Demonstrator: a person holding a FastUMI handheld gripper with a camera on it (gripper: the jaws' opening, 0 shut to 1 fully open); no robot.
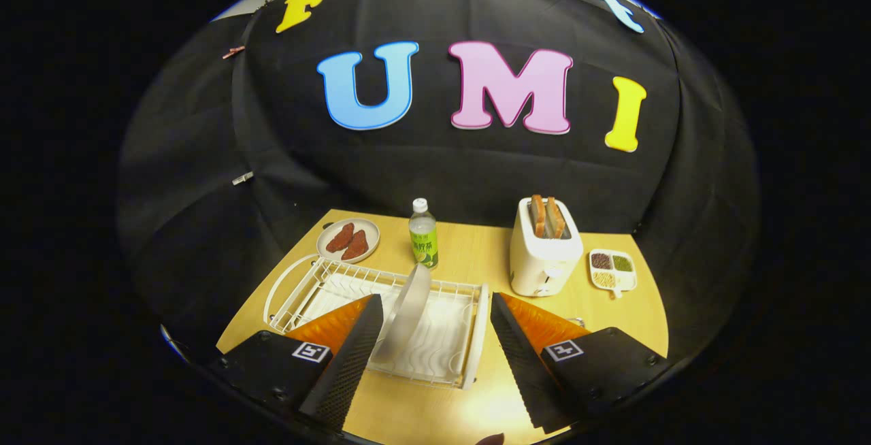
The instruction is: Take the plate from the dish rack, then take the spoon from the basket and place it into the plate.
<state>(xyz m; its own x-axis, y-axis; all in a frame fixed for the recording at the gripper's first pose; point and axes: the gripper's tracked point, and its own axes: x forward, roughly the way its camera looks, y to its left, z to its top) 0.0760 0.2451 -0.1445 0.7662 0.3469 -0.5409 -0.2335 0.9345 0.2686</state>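
Gripper view: tool [435,336] spread wide, fingers [354,356] holding nothing, touching nothing. Grey plate [407,312] standing on edge, tilted, in the white wire dish rack [469,322], just ahead of the fingers and between them, nearer the left one. Beyond the rack on the wooden table [469,248]: small plate [348,241] carrying two reddish-brown pieces, upright bottle [422,234] with green label, white toaster [544,248] with two bread slices [548,217] poking from its slots, divided dish [612,269] with three fillings. Near corners of the rack hidden behind the fingers. Small metal item [575,322] beside the right finger too cut off to identify.
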